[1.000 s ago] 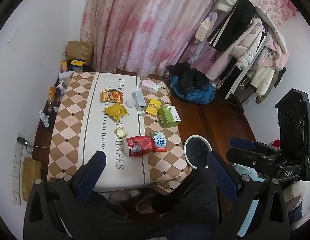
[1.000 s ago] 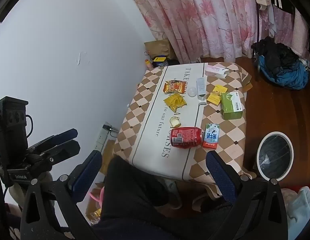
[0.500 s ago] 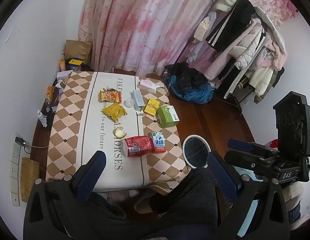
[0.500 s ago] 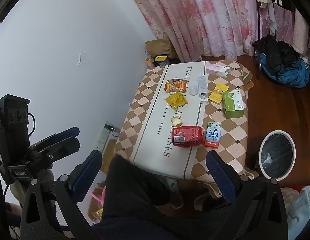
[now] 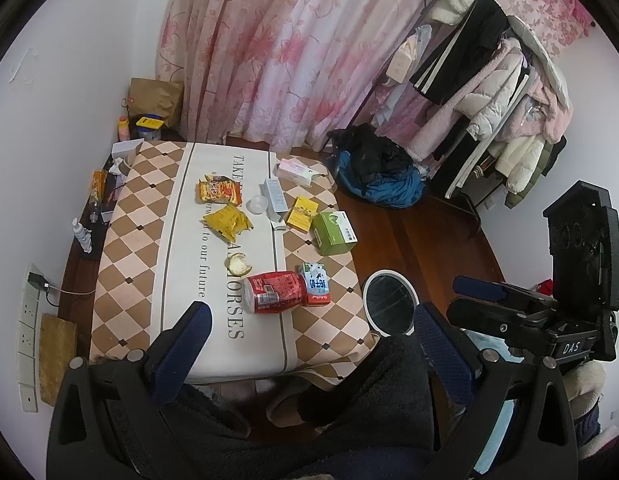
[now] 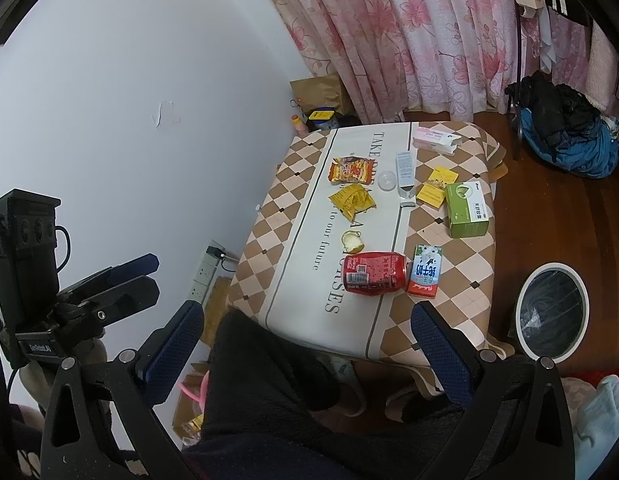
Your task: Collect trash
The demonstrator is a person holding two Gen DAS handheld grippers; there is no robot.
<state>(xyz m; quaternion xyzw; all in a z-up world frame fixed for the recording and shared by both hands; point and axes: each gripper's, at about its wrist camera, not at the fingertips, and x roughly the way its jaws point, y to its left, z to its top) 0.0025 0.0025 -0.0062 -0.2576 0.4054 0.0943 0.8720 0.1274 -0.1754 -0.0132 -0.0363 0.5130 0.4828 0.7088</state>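
Observation:
A low table with a checkered cloth (image 5: 129, 248) (image 6: 461, 280) carries trash: a red can (image 5: 274, 293) (image 6: 373, 272) on its side, a milk carton (image 5: 315, 284) (image 6: 425, 269), a peel scrap (image 5: 237, 266) (image 6: 352, 241), a yellow wrapper (image 5: 228, 222) (image 6: 352, 200), an orange snack bag (image 5: 219, 190) (image 6: 349, 170) and a green box (image 5: 334, 233) (image 6: 467, 210). A white-rimmed bin with a black liner (image 5: 390, 304) (image 6: 553, 316) stands on the floor right of the table. My left gripper (image 5: 309, 344) and right gripper (image 6: 305, 344) are open and empty, held high above the near table edge.
A yellow booklet (image 5: 300, 216), a white tube box (image 5: 274, 196), a pink box (image 5: 296, 171) and a clear lid (image 5: 256, 204) lie further back. A clothes pile (image 5: 379, 176) and a coat rack (image 5: 489, 92) stand right. A power strip (image 5: 27, 320) is on the left wall.
Both grippers have shifted slightly, so the table sits a little differently in each view. Nothing on the table has moved and both grippers stay open.

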